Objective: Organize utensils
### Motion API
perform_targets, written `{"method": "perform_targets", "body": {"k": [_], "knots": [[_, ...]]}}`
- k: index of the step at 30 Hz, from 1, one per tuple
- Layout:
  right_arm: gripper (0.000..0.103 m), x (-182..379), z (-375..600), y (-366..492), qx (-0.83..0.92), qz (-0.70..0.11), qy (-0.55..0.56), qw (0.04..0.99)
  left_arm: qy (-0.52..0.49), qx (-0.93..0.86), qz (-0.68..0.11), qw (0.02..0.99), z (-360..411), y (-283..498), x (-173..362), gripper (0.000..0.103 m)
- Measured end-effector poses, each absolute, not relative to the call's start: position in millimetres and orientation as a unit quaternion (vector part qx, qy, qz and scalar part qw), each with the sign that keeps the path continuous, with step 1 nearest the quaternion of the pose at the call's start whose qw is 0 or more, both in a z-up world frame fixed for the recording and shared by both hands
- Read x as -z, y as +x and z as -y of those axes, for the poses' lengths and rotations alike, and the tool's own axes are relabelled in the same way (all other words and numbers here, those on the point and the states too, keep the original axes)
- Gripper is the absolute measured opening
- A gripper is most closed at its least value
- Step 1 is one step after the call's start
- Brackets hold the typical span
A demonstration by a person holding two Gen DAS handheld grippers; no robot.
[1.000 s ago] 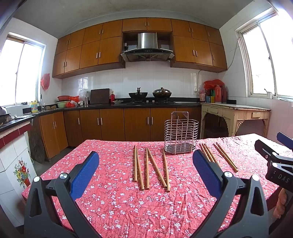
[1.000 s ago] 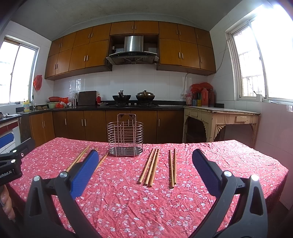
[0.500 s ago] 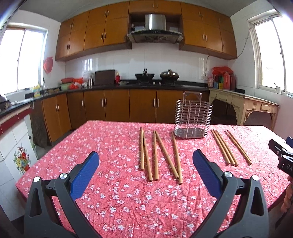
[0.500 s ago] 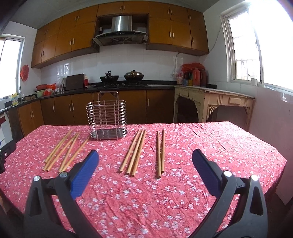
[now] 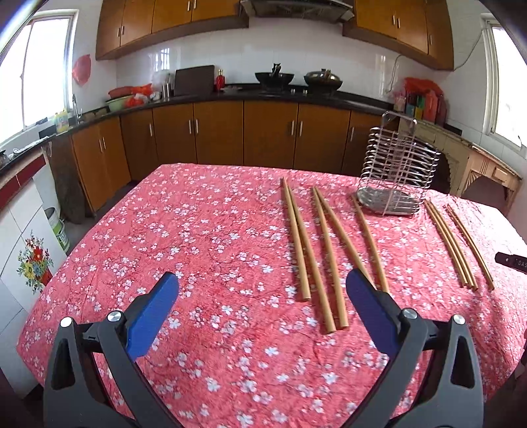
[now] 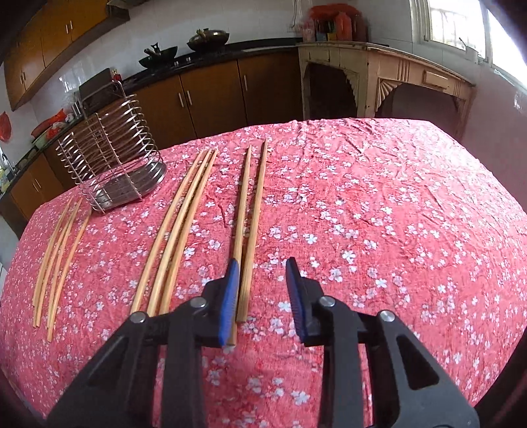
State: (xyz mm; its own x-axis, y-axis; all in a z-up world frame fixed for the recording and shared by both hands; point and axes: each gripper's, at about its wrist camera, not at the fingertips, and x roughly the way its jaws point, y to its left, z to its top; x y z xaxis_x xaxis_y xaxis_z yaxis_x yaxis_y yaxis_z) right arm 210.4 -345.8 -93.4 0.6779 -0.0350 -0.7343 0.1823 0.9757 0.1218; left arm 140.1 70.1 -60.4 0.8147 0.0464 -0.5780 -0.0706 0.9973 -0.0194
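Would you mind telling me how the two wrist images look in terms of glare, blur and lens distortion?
Left wrist view: both windows are blown out white, the countertop bows from fisheye, and the near tablecloth looks soft. Right wrist view: the window glares, the chopsticks curve with the lens, and the frame corners are dark.

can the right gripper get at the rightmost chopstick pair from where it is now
Probably yes: the right gripper is open and low over the rightmost chopstick pair, one chopstick between its fingers, the other under its left finger. Nothing blocks it.

Kitchen: brown wood cabinets point(image 5: 214, 131), black countertop point(image 5: 230, 95), white tiled wall point(image 5: 197, 56), bright daylit windows point(image 5: 42, 69), cream side table point(image 6: 378, 75).
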Motion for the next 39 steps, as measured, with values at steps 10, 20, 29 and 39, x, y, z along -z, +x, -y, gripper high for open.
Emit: {"method": "perform_targets", "body": {"k": [10, 20, 29, 39], "knots": [[0.021, 111.6, 338.3, 247.8, 0.06, -0.43, 0.073, 0.898, -0.017, -0.028, -0.339, 0.94, -64.9, 160.6, 64.9, 0.097], [0.009, 117.3, 350.8, 245.6, 0.09, -0.436, 0.06, 0.893, -0.012, -0.015, -0.358, 0.934, -61.5, 175.0, 71.8, 0.083], [0.008, 119.4, 352.6, 238.0, 0.093, -0.423, 0.056, 0.9, 0.013, 0.017, -0.398, 0.917, -43.9, 190.9, 88.0, 0.052], [0.008, 119.3, 360.2, 239.1, 0.1, -0.42, 0.068, 0.9, 0.044, 0.008, -0.431, 0.901, -33.3, 221.5, 98.5, 0.012]]}}
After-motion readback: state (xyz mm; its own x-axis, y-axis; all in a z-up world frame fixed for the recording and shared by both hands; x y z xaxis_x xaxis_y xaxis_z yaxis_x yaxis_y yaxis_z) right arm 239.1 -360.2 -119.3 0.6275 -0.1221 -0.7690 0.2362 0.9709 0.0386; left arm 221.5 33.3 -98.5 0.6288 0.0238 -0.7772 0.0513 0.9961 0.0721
